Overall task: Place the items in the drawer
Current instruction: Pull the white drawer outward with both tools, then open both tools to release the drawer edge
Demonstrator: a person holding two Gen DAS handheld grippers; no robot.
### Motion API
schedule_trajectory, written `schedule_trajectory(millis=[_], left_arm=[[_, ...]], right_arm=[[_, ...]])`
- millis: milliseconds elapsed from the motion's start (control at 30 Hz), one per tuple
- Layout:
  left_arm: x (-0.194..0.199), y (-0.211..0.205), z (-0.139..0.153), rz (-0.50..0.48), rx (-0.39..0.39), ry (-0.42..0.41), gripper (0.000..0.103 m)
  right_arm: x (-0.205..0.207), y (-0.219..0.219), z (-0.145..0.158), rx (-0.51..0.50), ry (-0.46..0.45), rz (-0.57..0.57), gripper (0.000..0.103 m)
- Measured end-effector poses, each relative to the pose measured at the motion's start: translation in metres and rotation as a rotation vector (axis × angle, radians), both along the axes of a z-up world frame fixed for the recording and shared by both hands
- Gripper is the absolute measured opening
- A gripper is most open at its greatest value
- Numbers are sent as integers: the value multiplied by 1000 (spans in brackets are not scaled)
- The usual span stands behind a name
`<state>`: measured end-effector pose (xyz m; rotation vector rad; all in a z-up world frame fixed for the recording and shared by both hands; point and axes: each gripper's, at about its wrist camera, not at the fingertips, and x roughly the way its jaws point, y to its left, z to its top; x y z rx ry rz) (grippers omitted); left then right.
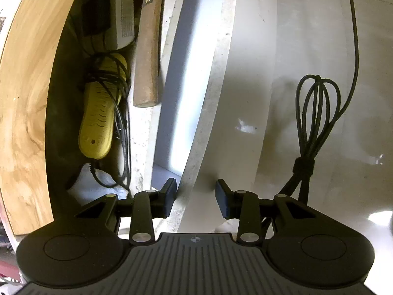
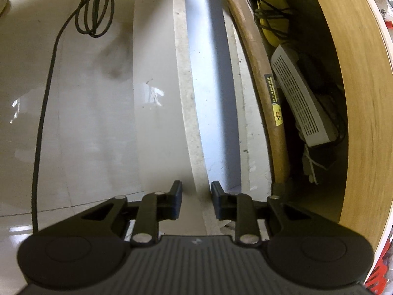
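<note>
Left wrist: curved wooden hammer handle (image 1: 147, 49) beside ribbed yellow plastic case (image 1: 99, 113).

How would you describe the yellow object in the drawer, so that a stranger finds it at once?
Look into the open drawer with the curved pale wood front. Beside the long wooden handle, below the white vented box, lies the yellow object. It is the only yellow thing there, long and shoe-shaped, with black cord wound around it.

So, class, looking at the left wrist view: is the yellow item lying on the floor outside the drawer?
No. The yellow item lies inside the drawer, wrapped in black cord beside the wooden handle.
</note>
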<state>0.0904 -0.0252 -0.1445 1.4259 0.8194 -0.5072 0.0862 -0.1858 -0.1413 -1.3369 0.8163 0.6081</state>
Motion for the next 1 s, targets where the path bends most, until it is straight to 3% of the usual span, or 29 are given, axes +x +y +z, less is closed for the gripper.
schedule_trajectory(millis=[1000], left_arm=[[-46, 7, 20, 10, -58, 360, 27]], right_arm=[[-44, -1, 23, 76, 382, -17, 21]])
